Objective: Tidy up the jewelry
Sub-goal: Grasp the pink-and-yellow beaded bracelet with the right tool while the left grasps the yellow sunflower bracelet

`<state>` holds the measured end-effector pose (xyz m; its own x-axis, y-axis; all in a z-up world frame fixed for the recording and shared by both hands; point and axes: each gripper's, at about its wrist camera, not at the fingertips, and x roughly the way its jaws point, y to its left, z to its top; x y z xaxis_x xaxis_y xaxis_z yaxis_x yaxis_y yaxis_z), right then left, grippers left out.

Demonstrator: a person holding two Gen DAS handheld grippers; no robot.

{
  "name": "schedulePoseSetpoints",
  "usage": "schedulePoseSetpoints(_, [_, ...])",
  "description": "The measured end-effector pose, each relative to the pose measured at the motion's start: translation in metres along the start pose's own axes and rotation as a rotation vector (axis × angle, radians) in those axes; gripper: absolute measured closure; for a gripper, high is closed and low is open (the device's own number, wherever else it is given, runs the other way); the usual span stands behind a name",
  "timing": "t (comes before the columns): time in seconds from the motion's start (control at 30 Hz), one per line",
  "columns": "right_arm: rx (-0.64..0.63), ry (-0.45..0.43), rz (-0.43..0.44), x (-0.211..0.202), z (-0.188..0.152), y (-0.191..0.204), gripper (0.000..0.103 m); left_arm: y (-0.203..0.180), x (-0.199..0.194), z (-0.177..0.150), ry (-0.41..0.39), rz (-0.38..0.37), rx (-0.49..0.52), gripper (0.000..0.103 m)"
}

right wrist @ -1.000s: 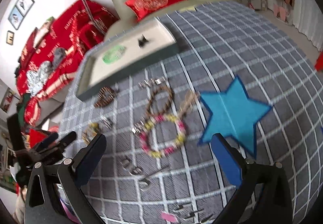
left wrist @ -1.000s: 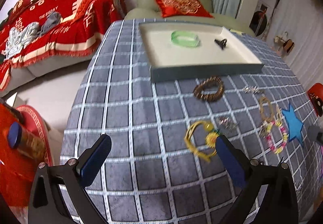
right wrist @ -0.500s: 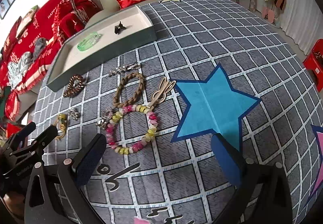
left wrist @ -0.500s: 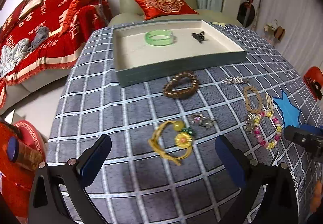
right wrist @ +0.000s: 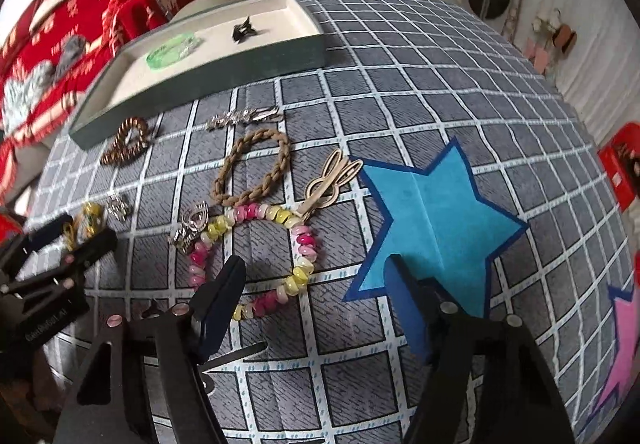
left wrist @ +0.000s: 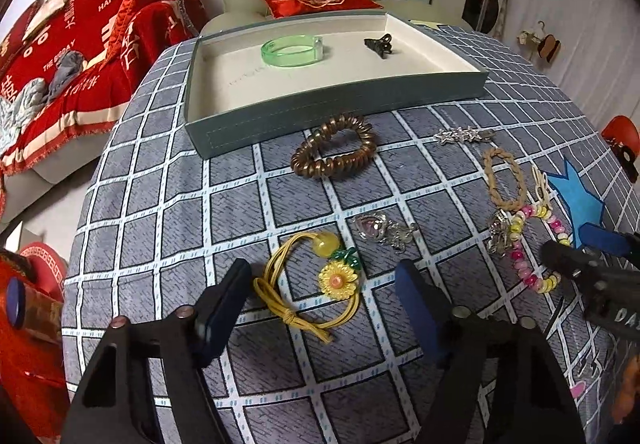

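A yellow sunflower hair tie (left wrist: 316, 276) lies on the checked cloth between the fingers of my left gripper (left wrist: 322, 280). Its jaws are closing, and the pads stand clear of the tie. My right gripper (right wrist: 316, 272) hovers low over a pink-and-yellow bead bracelet (right wrist: 303, 240). Its jaws are closing too, with the bracelet's near right part between them and untouched. Each gripper shows in the other's view, the right gripper (left wrist: 580, 248) and the left gripper (right wrist: 74, 234). The grey tray (left wrist: 332, 116) at the back holds a green bangle (left wrist: 292, 50) and a black claw clip (left wrist: 378, 44).
Loose on the cloth lie a brown coil tie (left wrist: 334, 152), a silver clip (left wrist: 464, 135), a braided tan bracelet (left wrist: 504, 180), a heart charm (left wrist: 380, 230) and a bunny clip (right wrist: 332, 180). A blue star (right wrist: 432, 220) marks the cloth. The table edge drops off at left.
Both grippers have narrowed their jaws. The left one moved in until the yellow tie lies between its fingers. The right one sank and rolled onto the bead bracelet.
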<state>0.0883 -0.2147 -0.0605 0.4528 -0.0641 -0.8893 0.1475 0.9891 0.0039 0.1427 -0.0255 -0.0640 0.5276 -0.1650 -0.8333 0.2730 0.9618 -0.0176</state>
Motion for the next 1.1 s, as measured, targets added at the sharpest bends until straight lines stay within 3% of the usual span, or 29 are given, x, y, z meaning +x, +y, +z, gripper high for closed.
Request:
schedulePoseSetpoints(0.07, [-0.027,-0.002,-0.015,-0.001,-0.001,0.005,0.033,-0.002,-0.002,-0.001,-0.007,-0.009,0.013,0.026])
schedulePoseSetpoints(0.2, [-0.038,-0.003,-0.006,-0.003,-0.002,0.007,0.046,-0.005,-0.006,-0.001,-0.019,-0.032,0.033,0.056])
schedulePoseSetpoints(0.27, [-0.041,-0.007,-0.005,-0.006,-0.003,0.009,0.063,-0.005,-0.007,-0.001,-0.020,-0.039,0.036,0.066])
schedulePoseSetpoints(0.3, [-0.042,-0.007,-0.002,-0.006,-0.003,0.009,0.069,-0.004,-0.007,-0.001,-0.020,-0.045,0.034,0.066])
schedulePoseSetpoints(0.33, [-0.043,-0.009,0.001,-0.008,-0.004,0.010,0.083,-0.003,-0.008,-0.001,-0.021,-0.054,0.029,0.066])
schedulePoseSetpoints(0.37, [-0.045,-0.011,-0.001,-0.008,-0.004,0.011,0.090,-0.001,-0.009,-0.001,-0.022,-0.061,0.024,0.066])
schedulePoseSetpoints(0.57, [-0.004,-0.029,0.029,-0.015,-0.008,0.005,0.093,0.011,-0.022,-0.003,-0.039,-0.125,-0.030,0.075])
schedulePoseSetpoints(1.1, [0.035,-0.106,0.115,-0.055,0.000,-0.007,0.093,0.026,-0.053,0.003,-0.082,-0.206,-0.080,0.075])
